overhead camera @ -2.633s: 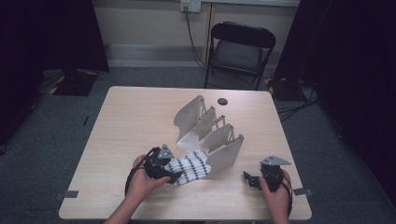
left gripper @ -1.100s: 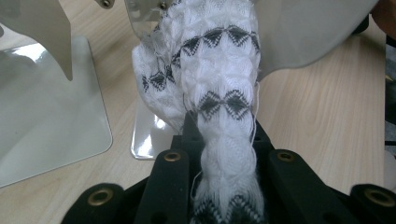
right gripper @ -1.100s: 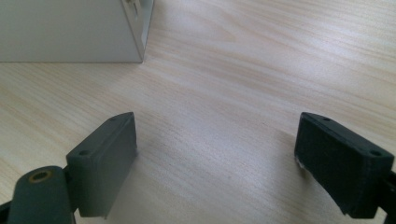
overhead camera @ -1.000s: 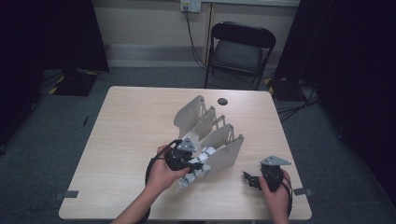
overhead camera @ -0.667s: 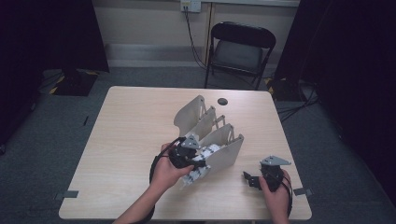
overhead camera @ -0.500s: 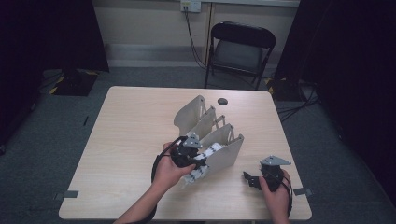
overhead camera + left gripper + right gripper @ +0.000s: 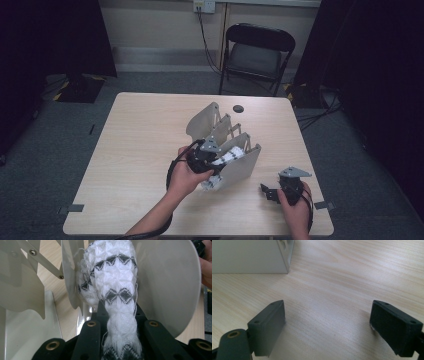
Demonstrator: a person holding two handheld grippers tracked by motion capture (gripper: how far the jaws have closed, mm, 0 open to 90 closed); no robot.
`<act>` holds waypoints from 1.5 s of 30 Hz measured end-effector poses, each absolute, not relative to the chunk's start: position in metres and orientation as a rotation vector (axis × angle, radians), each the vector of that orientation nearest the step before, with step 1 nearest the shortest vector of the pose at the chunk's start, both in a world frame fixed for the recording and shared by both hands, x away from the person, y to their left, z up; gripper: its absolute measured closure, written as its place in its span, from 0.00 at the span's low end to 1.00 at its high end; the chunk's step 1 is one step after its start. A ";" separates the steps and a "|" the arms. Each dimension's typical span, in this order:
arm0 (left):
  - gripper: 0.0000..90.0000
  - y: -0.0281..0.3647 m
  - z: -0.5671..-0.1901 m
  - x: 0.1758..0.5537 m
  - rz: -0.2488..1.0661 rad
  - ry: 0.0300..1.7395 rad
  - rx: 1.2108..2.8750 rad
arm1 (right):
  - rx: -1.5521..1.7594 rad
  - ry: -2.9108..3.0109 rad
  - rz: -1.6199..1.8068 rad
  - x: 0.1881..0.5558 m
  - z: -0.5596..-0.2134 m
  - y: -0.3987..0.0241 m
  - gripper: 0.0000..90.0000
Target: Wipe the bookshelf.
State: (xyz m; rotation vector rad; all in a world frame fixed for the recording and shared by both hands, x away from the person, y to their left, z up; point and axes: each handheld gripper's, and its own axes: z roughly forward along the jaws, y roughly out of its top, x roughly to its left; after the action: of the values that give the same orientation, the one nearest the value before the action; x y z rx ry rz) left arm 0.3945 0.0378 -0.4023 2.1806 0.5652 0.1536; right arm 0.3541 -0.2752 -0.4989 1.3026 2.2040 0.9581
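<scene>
Since the earlier frame, your left gripper (image 7: pixel 216 161) has carried the knitted cloth (image 7: pixel 110 287) off the table (image 7: pixel 135 145) and into the expanding rack (image 7: pixel 235 155), jaws clamped on its bunched end, between the two nearest plates. Your right gripper (image 7: pixel 328 327) rests near the table's front edge, jaws wide apart and empty. Release too early and the cloth could slump or snag a plate edge, tipping the light rack.

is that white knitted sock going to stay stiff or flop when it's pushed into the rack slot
Probably floppy: the sock bunches narrow where the left gripper pinches it and bulges beyond. It looks light and fuzzy, so unlikely to slip. Its loose threads may snag on the rack.
</scene>
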 end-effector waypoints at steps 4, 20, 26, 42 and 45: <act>0.84 0.035 -0.405 0.395 0.157 0.561 2.189 | 1.303 2.204 0.958 0.354 -0.499 -0.275 0.14; 0.42 0.049 -0.431 0.394 0.191 0.614 2.209 | 1.303 2.204 0.958 0.354 -0.499 -0.275 0.14; 0.37 0.066 -0.449 0.390 0.210 0.637 2.267 | 1.301 2.205 0.959 0.354 -0.499 -0.275 0.14; 0.80 0.048 -0.478 0.378 0.241 0.540 2.342 | 1.301 2.205 0.959 0.354 -0.499 -0.275 0.14; 0.81 0.041 -0.479 0.379 0.225 0.543 2.320 | 1.301 2.205 0.959 0.354 -0.499 -0.275 0.14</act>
State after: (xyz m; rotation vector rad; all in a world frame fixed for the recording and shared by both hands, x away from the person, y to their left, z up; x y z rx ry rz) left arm 0.3789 0.0411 -0.4788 2.3205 0.5434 0.2252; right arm 0.3541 -0.2751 -0.4989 1.3008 2.2054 0.9590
